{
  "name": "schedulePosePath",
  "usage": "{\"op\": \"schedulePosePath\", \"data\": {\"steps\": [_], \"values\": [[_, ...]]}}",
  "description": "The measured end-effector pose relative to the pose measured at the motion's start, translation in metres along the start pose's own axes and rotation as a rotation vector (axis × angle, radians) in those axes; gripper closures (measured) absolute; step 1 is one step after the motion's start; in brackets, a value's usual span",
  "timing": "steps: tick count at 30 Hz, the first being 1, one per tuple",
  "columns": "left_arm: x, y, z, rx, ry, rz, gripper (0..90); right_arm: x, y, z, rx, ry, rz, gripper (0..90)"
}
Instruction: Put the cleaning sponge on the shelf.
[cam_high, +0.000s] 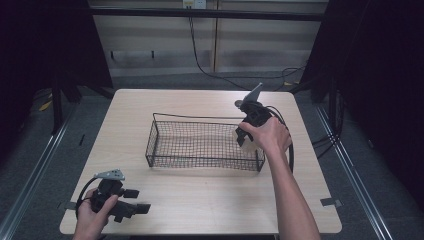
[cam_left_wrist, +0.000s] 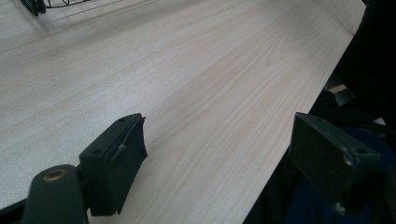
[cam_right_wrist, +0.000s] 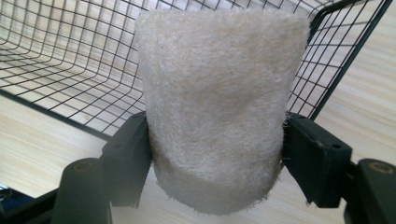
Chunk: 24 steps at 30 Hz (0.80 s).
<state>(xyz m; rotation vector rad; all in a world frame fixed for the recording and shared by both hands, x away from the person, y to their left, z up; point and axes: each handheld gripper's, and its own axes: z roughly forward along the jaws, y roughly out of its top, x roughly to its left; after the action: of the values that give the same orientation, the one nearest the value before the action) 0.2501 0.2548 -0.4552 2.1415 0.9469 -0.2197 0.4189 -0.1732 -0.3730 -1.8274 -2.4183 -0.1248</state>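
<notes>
the bench (cam_high: 200, 200) carries one big thing, a black wire basket (cam_high: 200, 145) sitting across its middle, long side running left to right, nothing visible inside it from the high view. over at the basket's right end, near the bench's right edge, the right gripper (cam_right_wrist: 215, 154) has its jaws closed firmly on a pale, fuzzy loofah-like sponge (cam_right_wrist: 217, 107), pinched at its lower part on both sides, and the sponge hangs just outside the basket's near right corner with the rim wire behind it. my read: the step is dropping it in. to do that well, carry it clear over the rim before lowering, so the fibres don't snag on the wire, and release only once it's well inside. down at the bench's near left corner the left gripper (cam_left_wrist: 215, 154) rests with jaws spread wide, holding nothing, bare wood between them.
</notes>
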Motion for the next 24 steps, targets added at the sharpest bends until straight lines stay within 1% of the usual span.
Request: {"op": "schedulePosePath", "data": {"steps": [5, 8, 10, 12, 14, 16, 18, 24], "values": [[0.0, 0.0, 0.0, 0.001, -0.001, 0.001, 18.3, -0.003, -0.003, 0.012, -0.006, 0.011, 0.024, 28.5], [-0.001, 0.0, 0.0, 0.001, 0.0, 0.001, 18.4, -0.001, -0.006, 0.02, -0.008, 0.007, 0.025, 28.5], [-0.001, 0.0, 0.001, 0.0, 0.003, 0.001, 18.4, 0.0, -0.007, 0.025, -0.009, 0.022, 0.033, 28.5], [-0.001, 0.0, 0.001, -0.003, 0.001, -0.002, 18.4, 0.0, -0.009, 0.03, -0.01, 0.017, 0.042, 28.5], [-0.001, 0.0, 0.001, -0.002, 0.0, 0.0, 18.3, 0.0, -0.009, 0.034, 0.004, 0.022, 0.056, 28.5], [-0.001, 0.0, 0.001, -0.003, 0.002, -0.002, 18.3, -0.001, -0.011, 0.038, 0.003, 0.022, 0.063, 28.5], [-0.001, 0.0, 0.001, -0.002, 0.001, -0.002, 18.3, -0.001, -0.012, 0.041, 0.009, 0.023, 0.088, 28.5], [-0.001, 0.0, 0.001, 0.0, 0.005, 0.003, 18.4, -0.002, -0.014, 0.051, 0.02, 0.024, 0.127, 28.5]]}}
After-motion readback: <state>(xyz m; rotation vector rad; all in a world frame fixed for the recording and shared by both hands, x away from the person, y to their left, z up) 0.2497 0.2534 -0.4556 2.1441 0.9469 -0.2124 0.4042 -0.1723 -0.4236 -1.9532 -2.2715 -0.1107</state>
